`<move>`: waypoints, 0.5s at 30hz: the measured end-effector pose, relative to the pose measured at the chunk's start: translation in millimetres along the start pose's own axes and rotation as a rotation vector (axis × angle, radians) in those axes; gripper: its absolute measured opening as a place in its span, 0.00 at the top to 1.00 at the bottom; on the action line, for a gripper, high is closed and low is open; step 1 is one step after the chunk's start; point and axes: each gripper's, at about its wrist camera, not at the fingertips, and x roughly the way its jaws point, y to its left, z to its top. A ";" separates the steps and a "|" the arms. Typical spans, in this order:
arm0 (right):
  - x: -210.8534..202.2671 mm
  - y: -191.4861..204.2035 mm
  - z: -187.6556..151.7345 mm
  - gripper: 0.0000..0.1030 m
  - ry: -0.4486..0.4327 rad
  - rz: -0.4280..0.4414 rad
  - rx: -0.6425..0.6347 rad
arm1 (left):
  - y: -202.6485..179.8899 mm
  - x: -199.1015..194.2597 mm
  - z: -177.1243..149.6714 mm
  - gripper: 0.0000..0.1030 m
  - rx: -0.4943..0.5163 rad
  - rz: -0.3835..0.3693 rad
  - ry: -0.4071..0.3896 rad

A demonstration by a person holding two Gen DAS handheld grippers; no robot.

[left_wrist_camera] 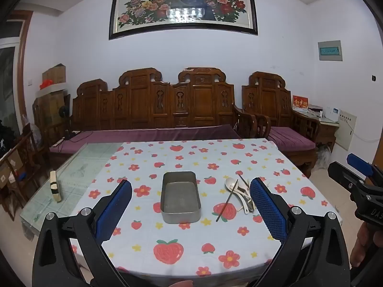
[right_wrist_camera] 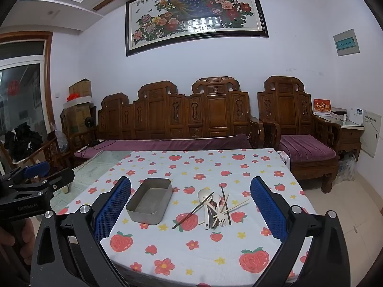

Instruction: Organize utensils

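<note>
Black gripper arms with blue ridged pads are filling the bottom of each wrist view. The left gripper (left_wrist_camera: 190, 192) is hovering with its fingers (left_wrist_camera: 115, 209) spread wide, nothing between them but the cloth below. The right gripper (right_wrist_camera: 190, 190) is likewise standing wide open and empty above the near part of the worktop.

The worktop (left_wrist_camera: 71, 181) is showing a bare glass strip along its left side; a white tablecloth printed with red strawberries and flowers (left_wrist_camera: 182, 246) is covering the rest, its near edge curving just below the fingers and its far edge lying close to a carved brown wooden sofa with a purple cushion (left_wrist_camera: 153, 110). Open cloth is lying free all round the things in the middle, and tiled floor is showing past the right edge.

One rectangular grey metal tin (left_wrist_camera: 181, 197), empty, is sitting near the middle of the cloth. Just to its right, apart from it, a loose pile of utensils (right_wrist_camera: 215, 209) is lying crisscrossed: two white plastic spoons (right_wrist_camera: 207, 203), one white fork (right_wrist_camera: 222, 220), a dark brown chopstick (right_wrist_camera: 192, 211) sticking out toward the near left, and several pale chopsticks whose count I cannot tell. One small yellowish block (left_wrist_camera: 55, 186) is standing on the glass strip.
</note>
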 end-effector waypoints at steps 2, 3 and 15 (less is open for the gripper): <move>0.3 0.2 0.1 0.02 0.007 -0.002 -0.003 | -0.2 0.0 0.0 0.08 0.003 0.000 0.000; 0.1 0.2 0.1 0.02 0.005 -0.002 -0.003 | -0.2 0.0 0.0 0.07 0.004 0.001 0.001; -0.8 0.4 0.2 0.02 0.001 -0.001 -0.002 | -0.2 -0.1 0.0 0.07 0.003 -0.001 0.001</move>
